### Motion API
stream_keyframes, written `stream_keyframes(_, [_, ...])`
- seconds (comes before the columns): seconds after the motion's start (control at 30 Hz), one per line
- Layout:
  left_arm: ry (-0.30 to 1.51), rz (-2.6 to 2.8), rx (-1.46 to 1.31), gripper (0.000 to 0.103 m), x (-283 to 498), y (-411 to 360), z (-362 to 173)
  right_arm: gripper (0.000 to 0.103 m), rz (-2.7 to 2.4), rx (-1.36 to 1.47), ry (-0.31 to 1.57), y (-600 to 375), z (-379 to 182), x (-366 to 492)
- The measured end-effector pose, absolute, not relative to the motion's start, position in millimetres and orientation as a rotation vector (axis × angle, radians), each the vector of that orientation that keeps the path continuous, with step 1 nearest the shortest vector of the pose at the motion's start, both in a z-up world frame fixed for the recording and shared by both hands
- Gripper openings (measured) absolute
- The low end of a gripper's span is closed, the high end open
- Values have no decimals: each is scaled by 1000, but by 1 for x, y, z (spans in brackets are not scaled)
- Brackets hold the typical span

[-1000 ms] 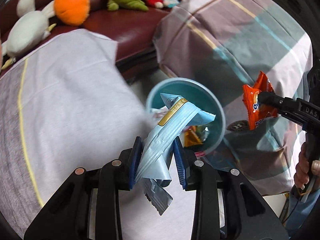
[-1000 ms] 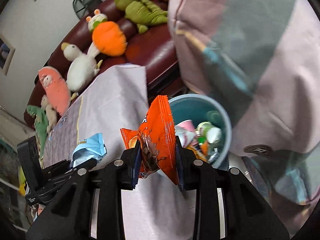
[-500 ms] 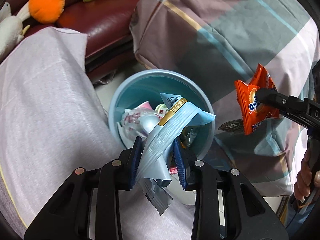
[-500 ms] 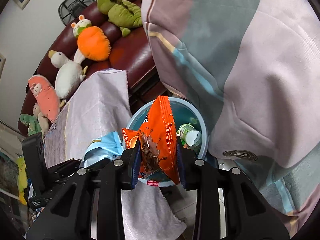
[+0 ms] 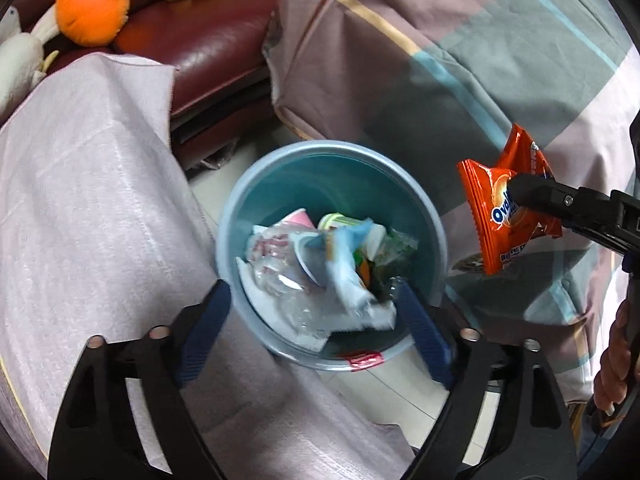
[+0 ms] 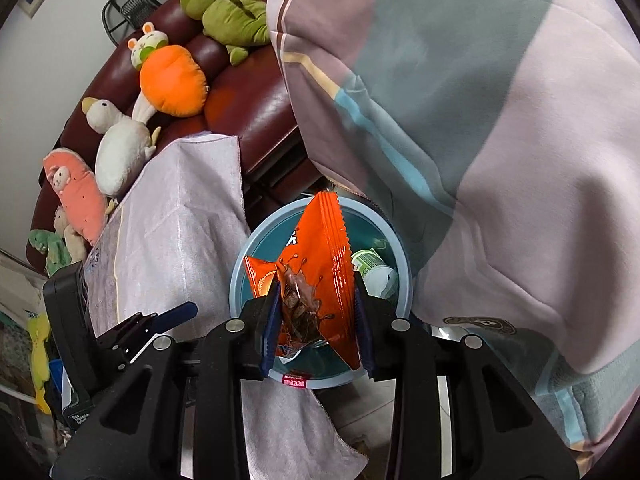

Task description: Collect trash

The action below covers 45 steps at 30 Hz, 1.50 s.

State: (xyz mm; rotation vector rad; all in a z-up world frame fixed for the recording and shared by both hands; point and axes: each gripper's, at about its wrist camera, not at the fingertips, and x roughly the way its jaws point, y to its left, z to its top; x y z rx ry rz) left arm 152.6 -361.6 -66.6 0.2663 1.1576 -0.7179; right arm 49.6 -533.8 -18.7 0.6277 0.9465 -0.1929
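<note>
A: In the left wrist view, how is the left gripper (image 5: 316, 320) set?

B: It points down over the blue bin (image 5: 434, 216), fingers spread wide with nothing between them. Inside the bin a light blue wrapper (image 5: 348, 276) lies blurred on top of cups and clear plastic.

A: And the other tool?

B: The right gripper (image 5: 520, 192) reaches in from the right edge, pinching an orange snack packet (image 5: 496, 236) beside the bin's right rim, in front of a striped blanket (image 5: 460, 60). Only one black finger shows, so how tightly it is closed cannot be told from here.

A: Does the right wrist view settle that?

B: Yes. The right gripper (image 6: 316, 320) has both blue pads pressed onto the orange snack packet (image 6: 320, 272), which stands on edge over the mouth of the blue bin (image 6: 240, 276). The left gripper (image 6: 176, 312) shows at lower left, one blue finger sticking out.

A: What surrounds the bin?

B: It sits in a narrow gap: a pale cloth (image 6: 180, 232) hangs along its left side, the striped blanket (image 6: 500, 140) crowds its right, and a dark red sofa (image 6: 256, 108) with soft toys lies behind. The room left is above the bin.
</note>
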Motion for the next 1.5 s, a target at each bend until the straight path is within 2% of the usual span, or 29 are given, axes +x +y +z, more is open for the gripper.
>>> stream_keyframes(0.27, [1156,-662,256,94,159,-343,-64,35,-176,602,981,-523,-27,66])
stream_keyframes(0.47, [1154,-621,244,98,163,-327,-63,43,-155,558,1004,-509,-29,77])
stream_keyframes(0.5, [1151,-615,244,99,162,-325,-63,48,-153,548,1006,-506,-29,79])
stream_keyframes(0.53, [1148,-608,244,99,162,-323,-63,58,-152,543,1005,-503,-28,80])
stream_keyframes(0.6, [1147,-599,237,99,163,-316,-62,71,-154,527,1006,-498,-28,83])
stream_keyframes(0.63, [1148,-596,233,99,164,-313,-61,73,-159,517,1006,-496,-27,84])
stream_keyframes(0.83, [1148,-580,210,99,164,-295,-58,80,-177,478,1031,-486,-27,83])
stream_keyframes(1.37, [1066,-581,180,99,130,-265,-24,81,-248,390,1038,-466,3,40])
stream_keyframes(1.5, [1041,-579,171,99,118,-258,-13,86,-254,373,1022,-459,13,25])
